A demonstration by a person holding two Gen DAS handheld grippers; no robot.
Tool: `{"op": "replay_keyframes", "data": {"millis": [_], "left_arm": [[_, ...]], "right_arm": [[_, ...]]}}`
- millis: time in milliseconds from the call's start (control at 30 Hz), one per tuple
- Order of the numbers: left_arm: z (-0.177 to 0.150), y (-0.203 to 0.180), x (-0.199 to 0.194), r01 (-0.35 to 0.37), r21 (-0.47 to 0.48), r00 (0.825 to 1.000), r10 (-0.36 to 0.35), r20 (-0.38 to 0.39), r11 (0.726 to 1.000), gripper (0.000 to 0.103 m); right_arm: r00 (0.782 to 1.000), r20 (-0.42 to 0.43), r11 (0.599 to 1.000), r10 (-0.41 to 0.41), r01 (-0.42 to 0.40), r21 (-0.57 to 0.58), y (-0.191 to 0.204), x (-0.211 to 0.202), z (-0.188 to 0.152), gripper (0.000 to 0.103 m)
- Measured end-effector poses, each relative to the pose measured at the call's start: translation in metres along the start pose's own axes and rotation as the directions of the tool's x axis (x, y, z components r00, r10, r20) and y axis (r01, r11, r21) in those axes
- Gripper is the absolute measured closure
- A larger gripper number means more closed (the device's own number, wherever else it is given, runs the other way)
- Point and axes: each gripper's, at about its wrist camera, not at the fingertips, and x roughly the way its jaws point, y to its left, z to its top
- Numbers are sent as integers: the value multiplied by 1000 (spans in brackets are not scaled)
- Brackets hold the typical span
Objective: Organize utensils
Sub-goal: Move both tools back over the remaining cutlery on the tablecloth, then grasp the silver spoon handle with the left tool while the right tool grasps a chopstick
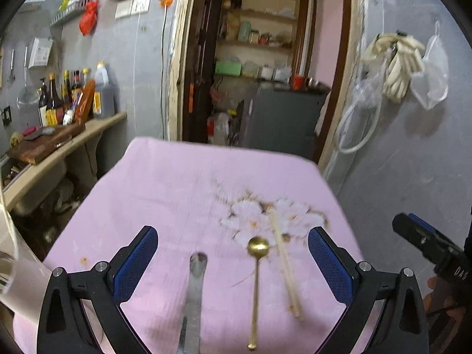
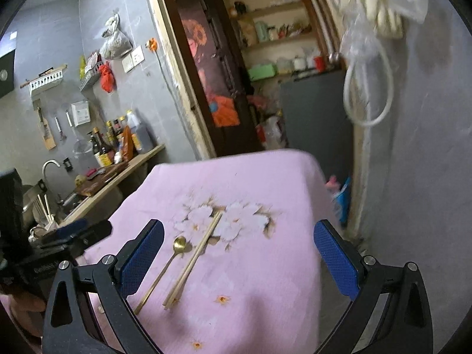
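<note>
A silver spoon [image 1: 195,289], a gold spoon [image 1: 256,274] and a pair of pale chopsticks [image 1: 283,262] lie side by side on the pink flowered cloth [image 1: 177,188]. My left gripper [image 1: 233,253] hovers open above them, nothing between its blue pads. The right gripper [image 1: 424,242] shows at the right edge of that view. In the right wrist view the gold spoon [image 2: 165,268] and chopsticks [image 2: 194,259] lie left of centre, near my open right gripper [image 2: 239,253]. The left gripper [image 2: 73,236] appears at the left.
A kitchen counter [image 1: 73,144] with bottles [image 1: 73,94] and a cutting board [image 1: 44,144] runs along the left. A sink with a tap [image 2: 50,168] is further left. A doorway [image 1: 256,59] to shelves lies behind the table. A grey wall [image 1: 413,147] stands to the right.
</note>
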Motion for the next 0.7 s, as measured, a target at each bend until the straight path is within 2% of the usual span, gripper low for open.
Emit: {"op": "replay_keyframes", "data": {"millis": [67,133,200,367,500,533,700], "left_arm": [[-4,4,11,-10,-7,999,10,-36,1000,5],[-9,9,22,-19,-19,997,18,-79,1000,19],[-15,16,32,-33,-34,992,29,-120,999,26],[-25,27,53,-60,-41,974,50,-222,997,46],[-29,33,69,-65,-67,951,41,-307,996,55],[-31,34,72,-69,-74,945,41,-323,995,58],[-33,34,75,-79,-63,942,54,-333,995,59]], "right_arm": [[999,-26,1000,29,-29,6,-1,15,-6,13],[998,-51,999,45,-44,6,0,28,-14,25],[994,-91,998,58,-58,1,2,43,-21,31],[980,-176,995,98,-100,-3,10,71,-34,55],[961,-239,990,135,-141,-7,20,93,-38,61],[957,-249,988,150,-156,-4,23,99,-38,65],[936,-302,982,181,-191,-3,32,118,-40,71]]}}
